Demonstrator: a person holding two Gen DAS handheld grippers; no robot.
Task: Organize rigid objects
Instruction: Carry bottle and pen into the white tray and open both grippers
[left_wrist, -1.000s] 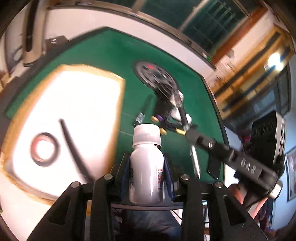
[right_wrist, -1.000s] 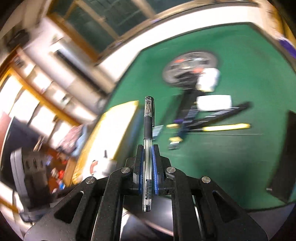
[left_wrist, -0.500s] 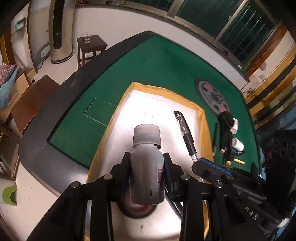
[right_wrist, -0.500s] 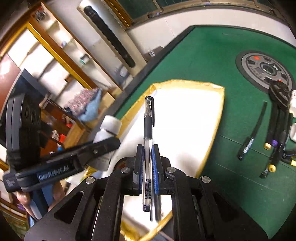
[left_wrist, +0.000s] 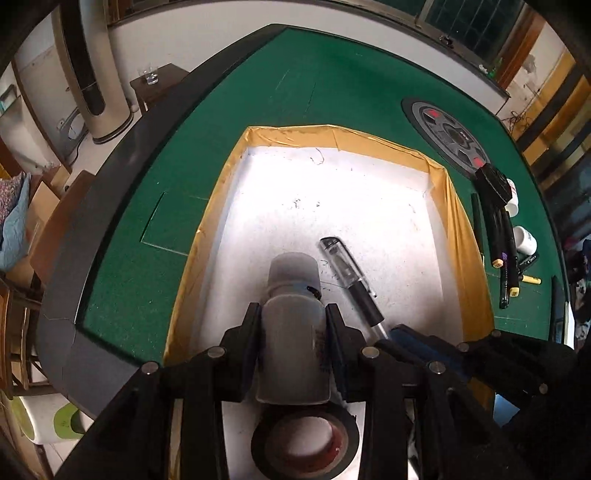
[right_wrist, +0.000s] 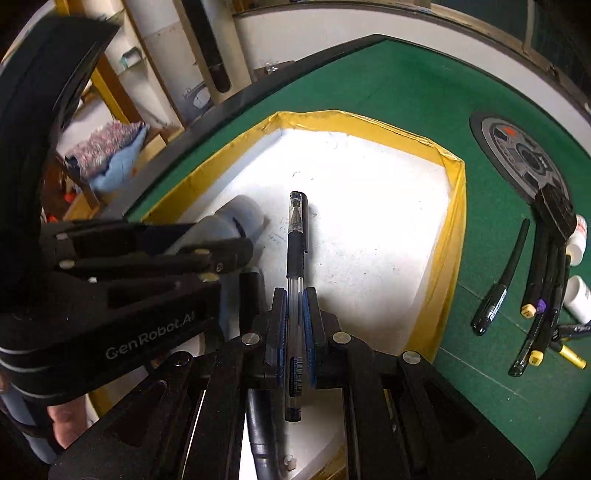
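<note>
In the left wrist view, your left gripper (left_wrist: 293, 321) is clamped on a small white plastic bottle with a ribbed screw cap (left_wrist: 293, 295), gripped across its smooth round body so the cap points forward over the shallow white tray edged in yellow tape (left_wrist: 295, 134); that hold seems meant to let you lay it flat inside. Below the bottle, a roll of black tape with a reddish core (left_wrist: 304, 443) lies on the tray floor, whose white surface looks scuffed and matte. The tray sits on a green felt table (left_wrist: 332, 85), and to its right lies a loose row of dark markers (left_wrist: 498, 236), apparently not yet sorted. In the right wrist view, your right gripper (right_wrist: 294, 306) is closed on a clear-barrelled pen with a black cap and rubber grip (right_wrist: 295, 258), pinched at mid-barrel between the blue pads (right_wrist: 281, 325) so it runs straight along the fingers, likely to keep the slim, slippery tube from twisting. It hangs above the tray, beside the bottle, and both look ready for setting down.
</note>
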